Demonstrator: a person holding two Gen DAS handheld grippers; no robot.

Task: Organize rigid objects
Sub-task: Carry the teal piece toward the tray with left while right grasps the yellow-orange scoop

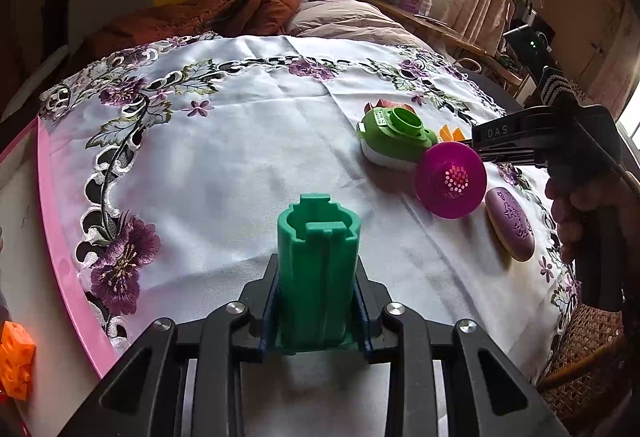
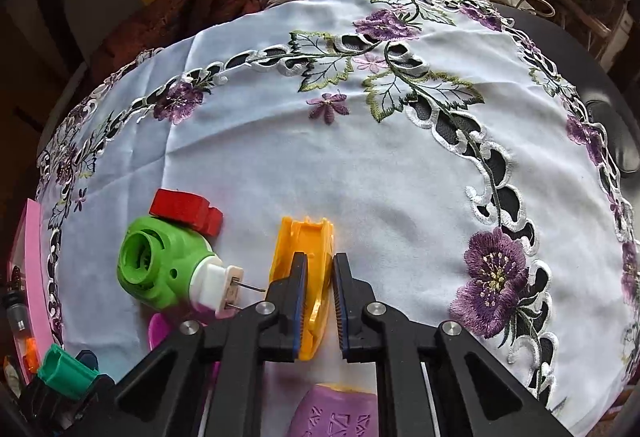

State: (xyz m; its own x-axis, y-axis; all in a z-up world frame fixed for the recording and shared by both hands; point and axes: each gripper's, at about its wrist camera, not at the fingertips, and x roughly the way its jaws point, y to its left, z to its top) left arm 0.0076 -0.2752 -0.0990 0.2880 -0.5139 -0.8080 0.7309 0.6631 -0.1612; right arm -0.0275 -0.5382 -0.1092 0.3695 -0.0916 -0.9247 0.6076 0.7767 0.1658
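Observation:
My left gripper (image 1: 317, 269) is shut on a teal green ribbed plastic tube (image 1: 318, 237), which it holds upright above the white embroidered tablecloth (image 1: 240, 157). The same tube (image 2: 66, 371) shows at the bottom left of the right wrist view. My right gripper (image 2: 319, 259) points steeply down at an orange plastic clip-like piece (image 2: 304, 233) lying on the cloth. One finger sits inside its channel and the other outside its right wall, with the pads closed on that wall. In the left wrist view the right gripper (image 1: 476, 145) reaches in from the right, its tips hidden behind a magenta strainer disc (image 1: 450, 179).
A lime green plug-in device (image 2: 160, 269) with metal prongs lies just left of the orange piece, with a red block (image 2: 186, 211) behind it. A purple oval soap-like object (image 1: 510, 223) lies near the right edge. A pink tray rim (image 1: 60, 237) and an orange toy (image 1: 16, 361) are at the left. A person's hand (image 1: 576, 213) holds the right gripper.

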